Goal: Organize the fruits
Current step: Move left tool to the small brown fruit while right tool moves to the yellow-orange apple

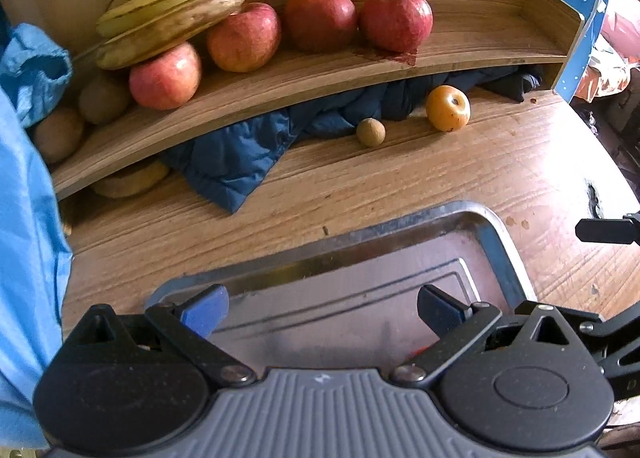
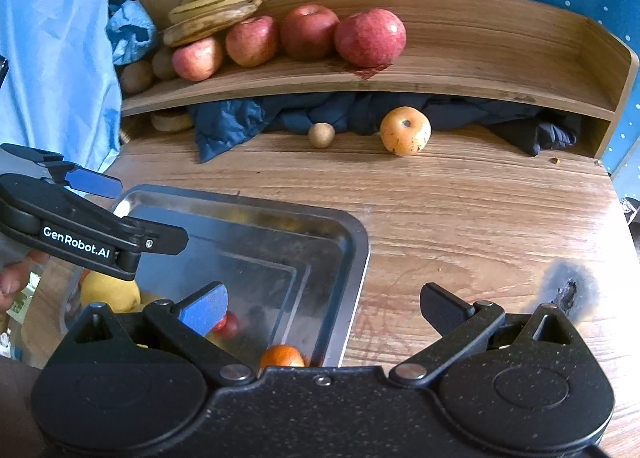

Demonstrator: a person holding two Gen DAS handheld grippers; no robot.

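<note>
Both the left tongs (image 1: pixel 322 310) and right tongs (image 2: pixel 322 308) hang spread and empty over the shiny steel tray (image 2: pixel 352 242). Well beyond them on the wooden tabletop (image 2: pixel 460 209) lie a round yellow-orange fruit (image 2: pixel 405 131) and a small brown ball-shaped fruit (image 2: pixel 321 135), below the wooden shelf (image 2: pixel 480 69) of red apples (image 2: pixel 370 37).

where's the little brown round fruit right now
In both wrist views the small brown fruit sits on the wooden table just left of the orange-yellow fruit, by the dark blue cloth under the shelf.
</note>
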